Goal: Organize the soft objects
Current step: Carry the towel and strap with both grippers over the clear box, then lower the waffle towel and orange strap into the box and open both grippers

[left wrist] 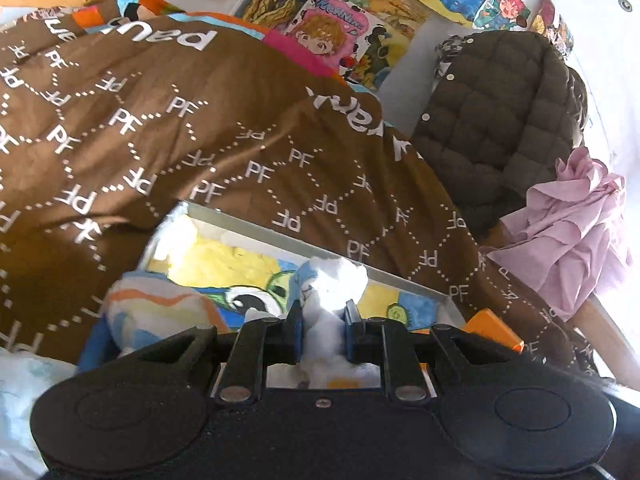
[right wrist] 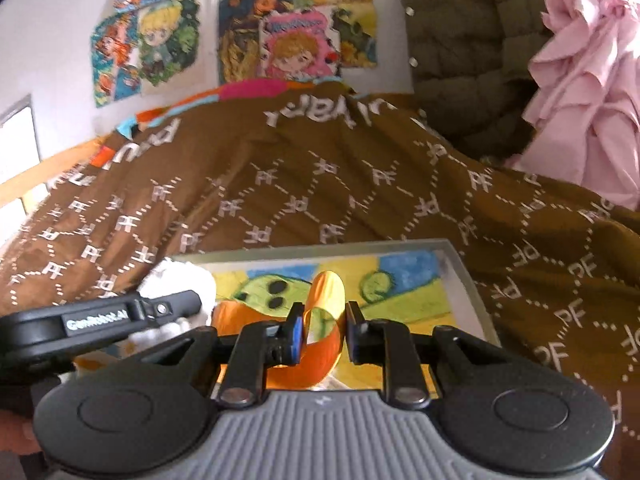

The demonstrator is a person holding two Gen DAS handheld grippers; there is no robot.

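My left gripper (left wrist: pixel 323 320) is shut on a white fluffy soft toy (left wrist: pixel 334 280) with pale blue patches, held above a shallow tray (left wrist: pixel 280 236) with a colourful painted bottom. A second soft object (left wrist: pixel 156 316), white with orange and blue stripes, lies at the tray's left. My right gripper (right wrist: pixel 323 326) is shut on an orange and yellow soft piece (right wrist: pixel 320 332) over the same tray (right wrist: pixel 460 280). The left gripper's body (right wrist: pixel 100 316) shows at the left of the right wrist view, with white fluff (right wrist: pixel 180 280) behind it.
The tray lies on a brown blanket (left wrist: pixel 200 132) printed with white PF letters. A quilted olive jacket (left wrist: pixel 500 104) and a pink ruffled garment (left wrist: pixel 568 224) hang at the right. Cartoon posters (right wrist: pixel 296 40) cover the wall behind. An orange block (left wrist: pixel 494 328) sits right of the tray.
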